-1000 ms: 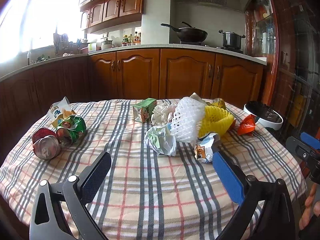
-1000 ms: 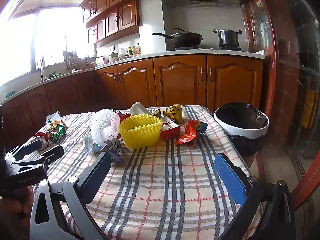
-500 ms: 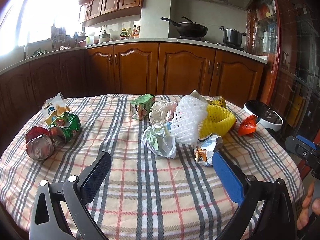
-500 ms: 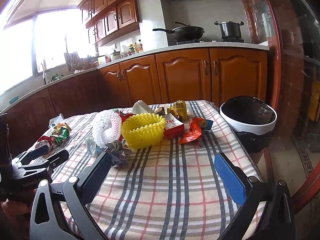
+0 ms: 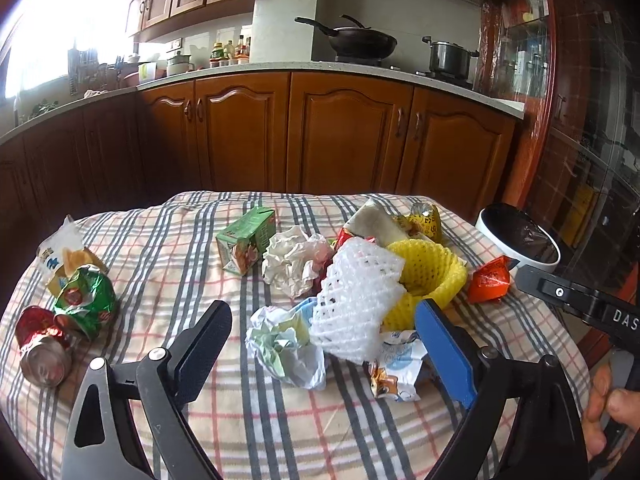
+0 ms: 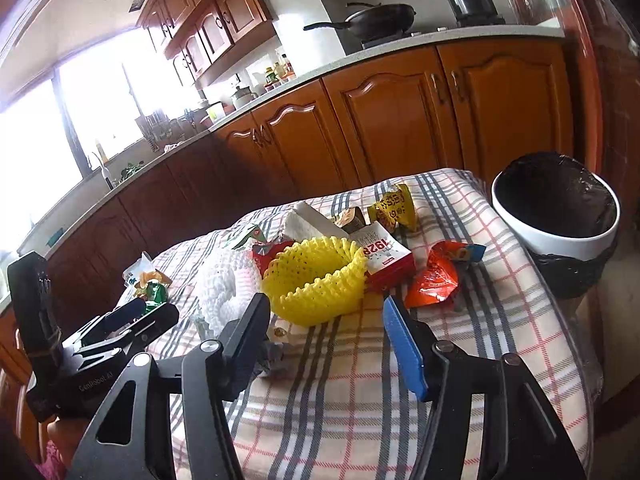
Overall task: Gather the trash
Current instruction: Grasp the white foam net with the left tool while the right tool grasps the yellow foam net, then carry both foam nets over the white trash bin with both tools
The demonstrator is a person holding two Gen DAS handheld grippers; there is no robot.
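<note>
Trash lies piled on a checked tablecloth (image 5: 280,420). My left gripper (image 5: 324,340) hovers low over the pile, jaws wide and closing. A crumpled paper ball (image 5: 284,344) and a white foam net (image 5: 356,300) sit between its fingers, untouched by the pads. My right gripper (image 6: 324,316) is tilted, jaws closing, with the near rim of a yellow foam net (image 6: 316,280) between its fingertips; no pad presses on it. An orange wrapper (image 6: 434,280) lies just right of its blue finger. The white bin with a black liner (image 6: 560,236) stands past the table's right edge.
A green juice carton (image 5: 248,244) and crumpled white paper (image 5: 296,264) lie behind the pile. Crushed cans (image 5: 44,344) and a snack bag (image 5: 60,252) sit at the table's left. A red-and-white box (image 6: 384,252) is behind the yellow net. Wooden cabinets (image 5: 340,140) stand beyond.
Both grippers have moved forward over the table towards the pile. The right gripper's jaws have narrowed markedly and its view has rolled. The left jaws have narrowed slightly.
</note>
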